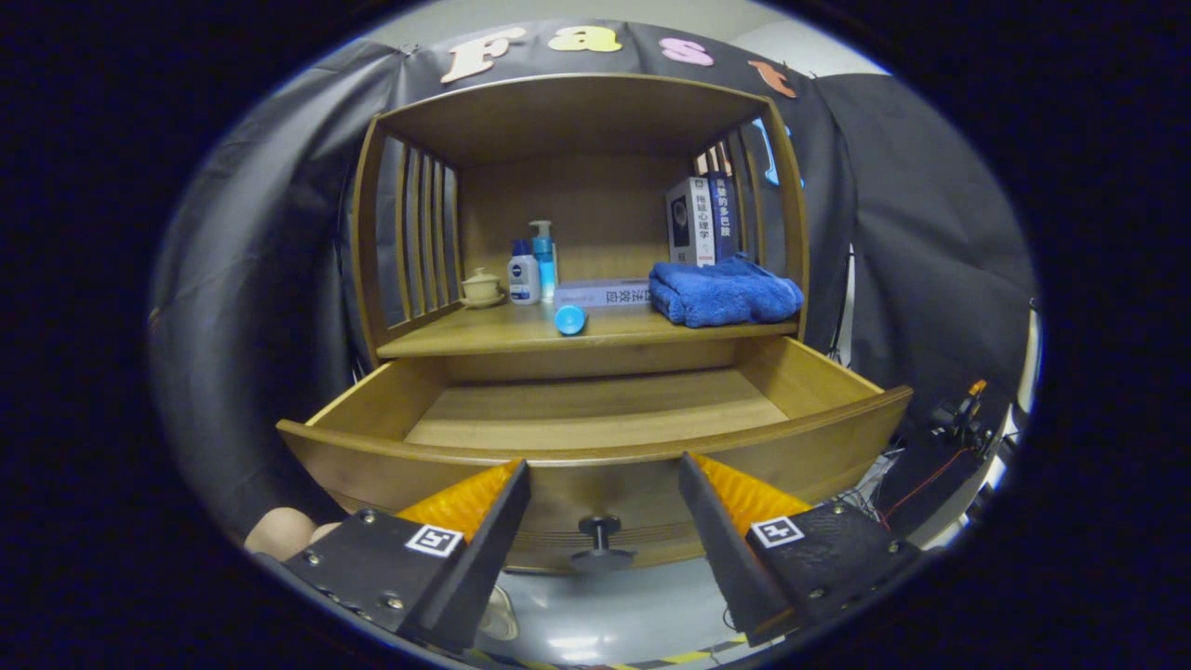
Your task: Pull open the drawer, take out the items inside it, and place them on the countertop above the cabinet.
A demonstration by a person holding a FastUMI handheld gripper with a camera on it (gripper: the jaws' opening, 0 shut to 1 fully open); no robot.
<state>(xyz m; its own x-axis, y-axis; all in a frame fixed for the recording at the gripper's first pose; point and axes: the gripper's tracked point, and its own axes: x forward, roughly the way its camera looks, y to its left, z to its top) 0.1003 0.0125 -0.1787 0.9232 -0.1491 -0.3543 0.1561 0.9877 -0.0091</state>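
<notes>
The wooden drawer stands pulled out, and the part of its floor that I can see is bare. Its dark round knob sits on the front panel, between my fingers and a little ahead. My gripper is open in front of the drawer, holding nothing. On the countertop above lie a folded blue towel, a blue cylinder on its side, a flat box, two bottles and a small lidded cup.
Upright books lean at the back right of the shelf, behind the towel. Slatted wooden sides close in the countertop left and right. Cables and a small device sit right of the cabinet. Part of a hand shows at the lower left.
</notes>
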